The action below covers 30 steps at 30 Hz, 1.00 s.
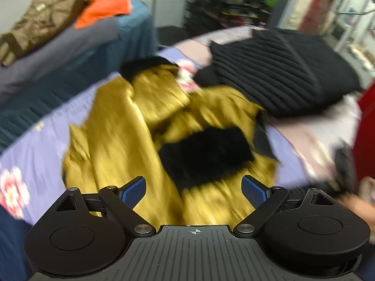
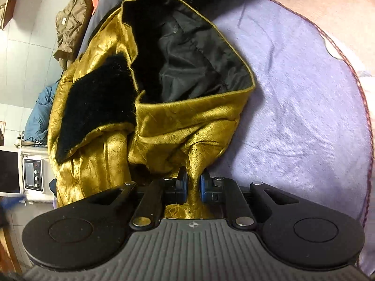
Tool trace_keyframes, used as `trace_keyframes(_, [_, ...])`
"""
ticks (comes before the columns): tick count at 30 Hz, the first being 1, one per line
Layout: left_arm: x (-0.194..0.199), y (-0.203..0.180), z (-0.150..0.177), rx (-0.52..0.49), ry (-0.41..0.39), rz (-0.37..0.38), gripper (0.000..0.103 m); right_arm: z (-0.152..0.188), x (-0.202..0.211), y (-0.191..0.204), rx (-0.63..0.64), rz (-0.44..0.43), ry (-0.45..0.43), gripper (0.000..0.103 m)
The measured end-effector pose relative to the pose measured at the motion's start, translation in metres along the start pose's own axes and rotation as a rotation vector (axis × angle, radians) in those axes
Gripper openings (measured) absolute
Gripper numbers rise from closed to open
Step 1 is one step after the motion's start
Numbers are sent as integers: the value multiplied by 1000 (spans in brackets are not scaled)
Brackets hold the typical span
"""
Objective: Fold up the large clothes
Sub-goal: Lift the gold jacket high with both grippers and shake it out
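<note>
— Where is the coat right now?

— The gold coat (image 2: 164,126) lies crumpled on the lavender cloth (image 2: 293,93) that covers the table. Its black lining (image 2: 187,61) faces up where one flap has turned over, and a black fur patch (image 2: 93,107) shows on the side.

— And the right hand-held gripper (image 2: 194,185)?

— Clenched on a pinch of the gold fabric at the near edge. The cloth bunches up between the blue pads (image 2: 206,187), so the grip looks firm. I'd guess that edge is held because it is a hem or corner to be pulled out flat before any fold.

— The left hand-held gripper (image 1: 194,193)?

— Released, jaws spread wide with nothing between them, hanging over the coat's middle. Its view is blurred, so fine detail is lost.

— Why spread like that?

— Probably to take a second edge, so both sides can be drawn apart.

— Anything nearby?

— A black ribbed garment (image 1: 281,70) sits just beyond the coat, and a brown jacket (image 1: 39,25) and orange cloth (image 1: 105,7) are piled well apart, likely waiting.
</note>
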<state>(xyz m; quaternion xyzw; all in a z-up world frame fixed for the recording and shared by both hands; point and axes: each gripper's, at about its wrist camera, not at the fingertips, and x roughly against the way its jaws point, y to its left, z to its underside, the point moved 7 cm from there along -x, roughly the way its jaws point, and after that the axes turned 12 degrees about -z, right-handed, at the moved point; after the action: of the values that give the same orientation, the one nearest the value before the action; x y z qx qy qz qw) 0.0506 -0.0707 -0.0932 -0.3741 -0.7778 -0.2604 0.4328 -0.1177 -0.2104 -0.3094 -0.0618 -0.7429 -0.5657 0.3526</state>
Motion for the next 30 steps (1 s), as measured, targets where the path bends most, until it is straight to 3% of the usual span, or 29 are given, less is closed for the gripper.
trace_keyframes(5, [-45, -22, -49, -37, -11, -12, 103, 6, 12, -3, 22, 0, 7, 16])
trace_keyframes(10, [-81, -68, -72, -142, 48, 0, 103, 7, 16, 1, 54, -3, 4, 16])
trace_keyframes(14, [-94, -120, -78, -235, 44, 26, 103, 7, 17, -1, 57, 12, 4, 30])
trace_keyframes(17, [-112, -155, -71, -347, 48, -38, 103, 6, 18, -2, 61, 10, 8, 42])
trace_keyframes(20, [-135, -163, -68, -401, 26, -281, 103, 4, 20, -3, 68, 8, 14, 47])
trace_keyframes(24, [-164, -168, -65, -456, 44, -400, 103, 1, 23, -5, 90, 9, 17, 57])
trace_keyframes(27, [-176, -158, -78, -406, -6, -491, 103, -4, 22, -4, 100, 8, 12, 63])
trace_keyframes(30, [-178, -140, -88, -263, -12, -457, 100, -9, 20, -2, 114, 3, 11, 64])
